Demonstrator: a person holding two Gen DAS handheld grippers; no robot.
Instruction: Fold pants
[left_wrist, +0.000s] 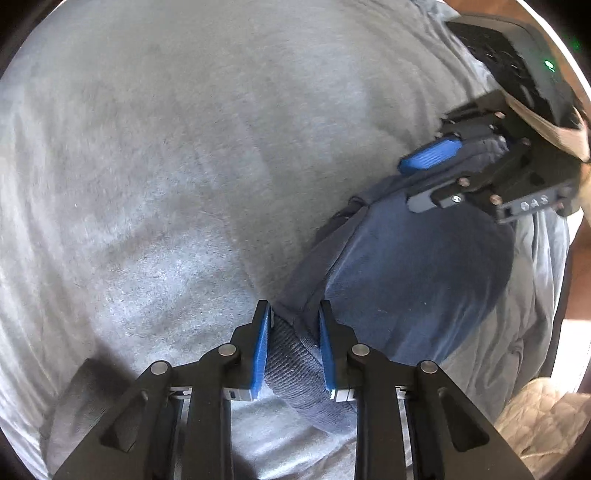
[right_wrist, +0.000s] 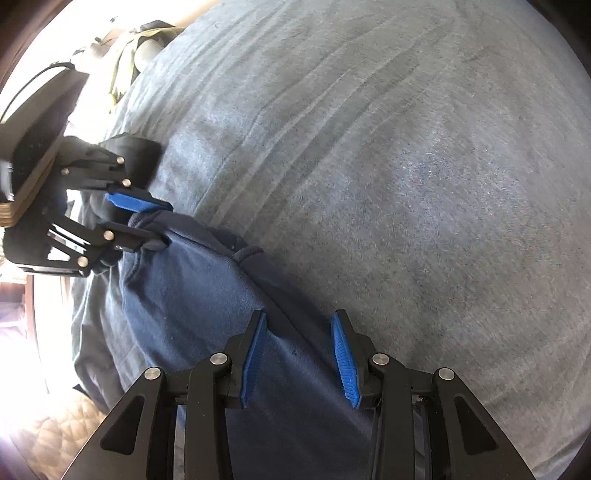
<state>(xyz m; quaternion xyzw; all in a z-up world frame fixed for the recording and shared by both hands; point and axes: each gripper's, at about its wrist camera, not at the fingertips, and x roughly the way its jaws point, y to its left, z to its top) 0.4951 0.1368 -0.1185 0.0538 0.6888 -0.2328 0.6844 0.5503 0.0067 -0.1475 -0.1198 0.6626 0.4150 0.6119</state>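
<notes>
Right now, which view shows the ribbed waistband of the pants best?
The left wrist view: the ribbed waistband fills the gap between the left tongs, so its knit texture is plain. The right wrist view shows only the smooth blue pants and a rolled edge by the distant left tongs; no ribbing is visible.

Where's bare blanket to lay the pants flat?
Free: the wide grey blanket beyond the pants, ahead of both grippers. Crowded: the near strip, where left gripper and right gripper hold the pants beside the bed's edge.
</notes>
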